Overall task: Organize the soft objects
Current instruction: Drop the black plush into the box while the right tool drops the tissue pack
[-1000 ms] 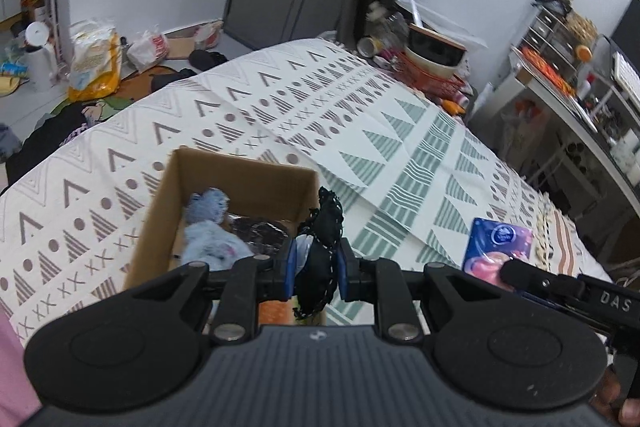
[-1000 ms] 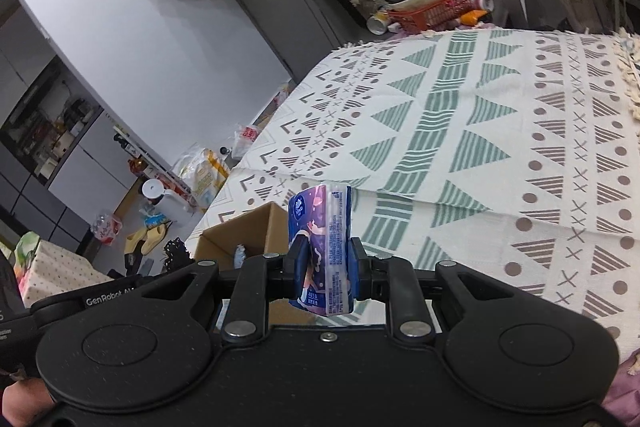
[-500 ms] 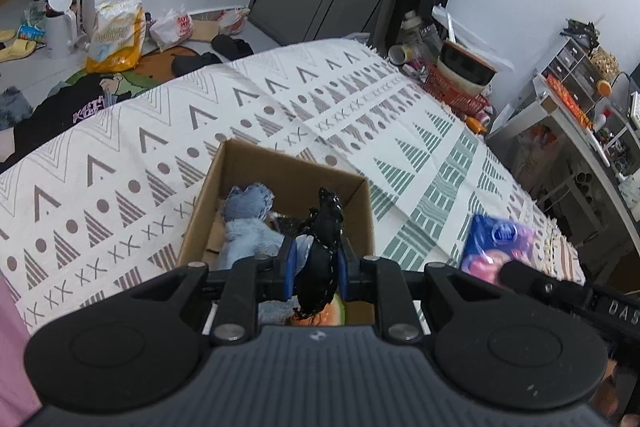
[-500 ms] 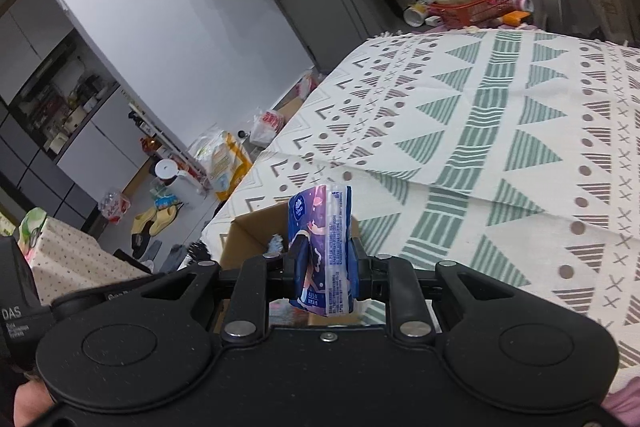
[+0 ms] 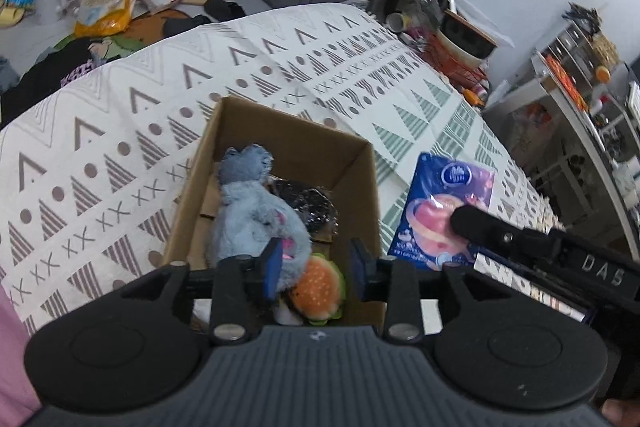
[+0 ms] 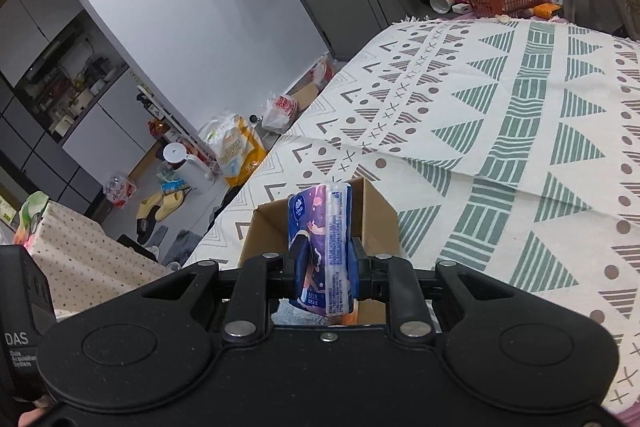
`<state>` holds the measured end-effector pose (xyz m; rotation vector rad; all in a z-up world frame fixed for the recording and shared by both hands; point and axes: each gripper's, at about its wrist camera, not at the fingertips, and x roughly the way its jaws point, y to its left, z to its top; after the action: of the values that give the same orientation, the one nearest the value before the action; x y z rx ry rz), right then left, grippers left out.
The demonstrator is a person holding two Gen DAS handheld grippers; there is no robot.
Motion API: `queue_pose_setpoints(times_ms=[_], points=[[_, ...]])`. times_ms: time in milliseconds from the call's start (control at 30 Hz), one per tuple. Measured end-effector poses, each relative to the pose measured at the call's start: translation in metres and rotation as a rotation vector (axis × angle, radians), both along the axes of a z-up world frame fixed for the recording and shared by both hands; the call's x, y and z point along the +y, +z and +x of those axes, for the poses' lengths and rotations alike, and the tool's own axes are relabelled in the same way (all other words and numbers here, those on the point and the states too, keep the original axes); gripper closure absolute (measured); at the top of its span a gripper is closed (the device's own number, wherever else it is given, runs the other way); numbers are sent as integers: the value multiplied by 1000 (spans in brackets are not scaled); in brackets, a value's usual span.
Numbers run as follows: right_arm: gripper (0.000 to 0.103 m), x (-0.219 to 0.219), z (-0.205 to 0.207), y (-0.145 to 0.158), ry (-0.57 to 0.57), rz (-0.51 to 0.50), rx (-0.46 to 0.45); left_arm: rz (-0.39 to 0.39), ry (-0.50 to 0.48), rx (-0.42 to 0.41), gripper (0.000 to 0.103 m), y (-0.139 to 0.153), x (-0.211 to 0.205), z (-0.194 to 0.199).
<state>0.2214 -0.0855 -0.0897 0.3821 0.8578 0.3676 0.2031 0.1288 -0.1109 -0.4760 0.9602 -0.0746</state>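
Black item dropped; left gripper (image 5: 316, 264) open above box (image 5: 370, 187).

Blue-grey plush toy (image 5: 256, 215) in brown cardboard box (image 5: 360, 187).

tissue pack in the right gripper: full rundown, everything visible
The tissue pack is a soft plastic-wrapped packet, blue-purple with a pink planet print and a white logo. The right gripper is shut on it, pinching its lower half so it stands upright and slightly squeezed. It hangs in the air by the cardboard box rim, not inside.
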Motion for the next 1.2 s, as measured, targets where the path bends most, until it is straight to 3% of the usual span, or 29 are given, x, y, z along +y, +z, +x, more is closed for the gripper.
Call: queue_pose_setpoints(times_ms=[400,467,733,867,1033,1133,1200], points=[[81,25,11,-10,-1,-35,13,-24,68,-1,59,-3,22,3],[75,28,14,-11,-5,-39,13,-26,74,-4,57,-4,25,3],[75,20,11,-8,-25,-38,9,-27,84,6,55,-8,28,7],[73,9,6,-4,-41,-20,16,5,73,11,45,-6,21,8],[63,-6,-3,0,-68,-11,21,68,54,-11,28,6,8,4],[58,-17,-10,4,-84,-12,22,92,53,-13,25,13,0,0],[50,-24,-15,8,-91,-18,17,110,52,-15,24,18,-5,-4]])
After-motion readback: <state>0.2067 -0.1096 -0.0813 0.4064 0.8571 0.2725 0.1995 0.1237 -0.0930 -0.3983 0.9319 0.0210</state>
